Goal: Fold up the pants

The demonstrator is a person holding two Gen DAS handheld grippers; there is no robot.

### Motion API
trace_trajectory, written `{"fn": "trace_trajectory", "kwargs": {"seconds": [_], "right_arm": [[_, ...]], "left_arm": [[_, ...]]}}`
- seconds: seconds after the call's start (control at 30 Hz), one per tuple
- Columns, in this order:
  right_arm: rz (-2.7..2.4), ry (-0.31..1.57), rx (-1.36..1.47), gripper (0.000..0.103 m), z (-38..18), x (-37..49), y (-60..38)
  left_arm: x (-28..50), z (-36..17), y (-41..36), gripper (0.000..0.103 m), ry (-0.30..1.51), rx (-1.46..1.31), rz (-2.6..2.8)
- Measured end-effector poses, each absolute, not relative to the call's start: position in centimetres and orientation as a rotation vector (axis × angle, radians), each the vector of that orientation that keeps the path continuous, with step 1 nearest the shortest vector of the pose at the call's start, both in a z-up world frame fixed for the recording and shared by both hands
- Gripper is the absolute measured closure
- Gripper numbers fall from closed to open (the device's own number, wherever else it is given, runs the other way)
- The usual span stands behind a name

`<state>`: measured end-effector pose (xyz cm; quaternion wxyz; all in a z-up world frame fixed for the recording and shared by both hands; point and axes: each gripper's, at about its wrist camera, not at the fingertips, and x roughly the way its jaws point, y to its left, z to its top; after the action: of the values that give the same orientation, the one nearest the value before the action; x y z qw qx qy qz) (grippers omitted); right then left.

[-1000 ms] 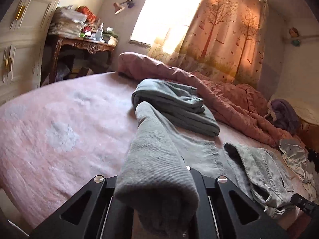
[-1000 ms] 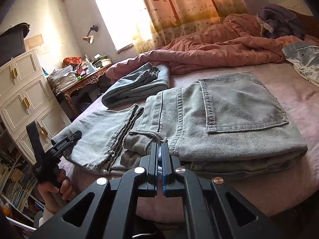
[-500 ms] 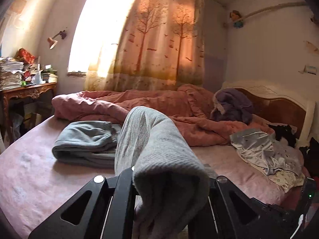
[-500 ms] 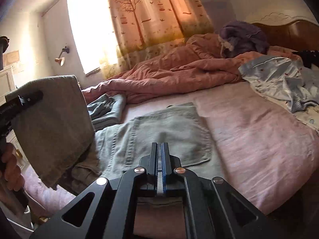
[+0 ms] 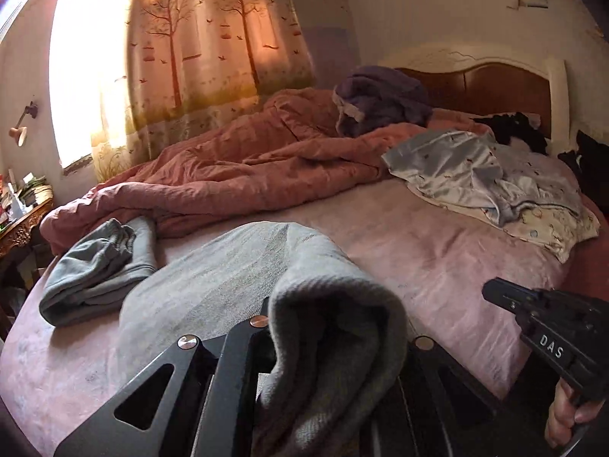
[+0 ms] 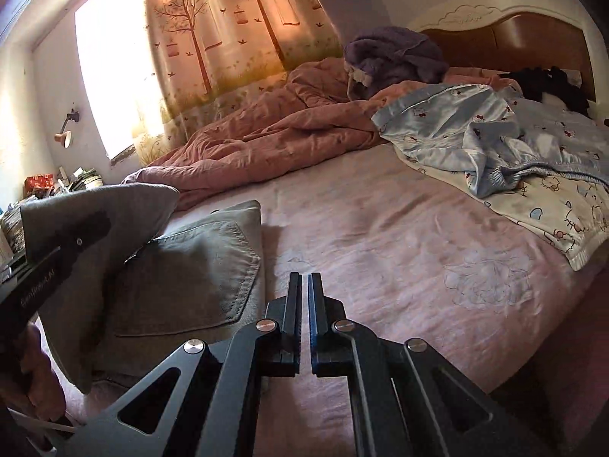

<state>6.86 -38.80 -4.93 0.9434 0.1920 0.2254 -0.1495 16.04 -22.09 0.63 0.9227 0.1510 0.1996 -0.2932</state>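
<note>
Grey jeans (image 6: 198,266) lie on the pink bed sheet (image 6: 380,236), back pocket up. One leg end (image 5: 331,304) is lifted and drapes over my left gripper (image 5: 323,318), which is shut on it; the cloth hides the fingertips. In the right wrist view that left gripper (image 6: 87,228) holds the leg (image 6: 114,205) above the seat of the jeans. My right gripper (image 6: 304,278) is shut with nothing in it, over bare sheet just right of the jeans. It shows again as a black tip (image 5: 491,291) in the left wrist view.
A folded grey-blue garment (image 5: 95,270) lies at the left. A crumpled pink quilt (image 5: 247,167) runs along the far side, with a purple blanket (image 5: 380,99) by the headboard (image 5: 495,87). Light-blue printed clothes (image 6: 475,133) lie at the right. A cluttered desk (image 5: 19,221) stands left.
My left gripper has swung right and rolled, carrying the trouser leg over the seat of the jeans. My right gripper has slid right, off the jeans and over bare sheet.
</note>
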Motion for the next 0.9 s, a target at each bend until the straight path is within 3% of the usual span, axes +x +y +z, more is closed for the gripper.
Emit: {"fn": "trace_trajectory", "kwargs": {"seconds": [0.13, 0.2, 0.23, 0.3, 0.37, 0.5, 0.57, 0.6, 0.7, 0.9], "right_arm": [[-0.270, 0.445, 0.406, 0.101, -5.2, 7.1, -39.1], [-0.241, 0.440, 0.408, 0.101, -5.3, 7.2, -39.1], [-0.228, 0.438, 0.410, 0.101, -5.3, 7.2, -38.9], [-0.199, 0.434, 0.404, 0.101, -5.2, 7.2, -38.5], [-0.186, 0.428, 0.380, 0.101, -4.9, 7.1, -37.9], [-0.138, 0.414, 0.352, 0.098, -4.0, 7.1, -36.6], [-0.086, 0.407, 0.352, 0.074, -3.5, 7.1, -35.7], [-0.065, 0.397, 0.351, 0.054, -3.3, 7.2, -35.2], [-0.014, 0.388, 0.333, 0.051, -2.7, 7.5, -33.3], [0.043, 0.454, 0.375, 0.051, -3.6, 8.6, -31.7]], "left_arm": [[15.6, -1.4, -23.9, 0.090, 0.474, 0.364, -0.674], [16.0, -2.1, -24.3, 0.076, 0.546, 0.352, -0.722], [15.8, -2.0, -24.1, 0.064, 0.555, 0.342, -0.740], [14.3, -1.0, -23.3, 0.054, 0.499, 0.349, -0.744], [12.2, 0.5, -21.9, 0.036, 0.429, 0.351, -0.764], [10.1, 3.7, -17.5, 0.035, 0.345, 0.281, -0.717], [10.2, 4.7, -15.2, 0.033, 0.324, 0.245, -0.629], [10.7, 5.0, -14.1, 0.033, 0.326, 0.233, -0.576], [13.1, 4.5, -10.9, 0.034, 0.395, 0.183, -0.428], [15.4, 0.0, -4.2, 0.048, 0.671, -0.054, -0.438]]}}
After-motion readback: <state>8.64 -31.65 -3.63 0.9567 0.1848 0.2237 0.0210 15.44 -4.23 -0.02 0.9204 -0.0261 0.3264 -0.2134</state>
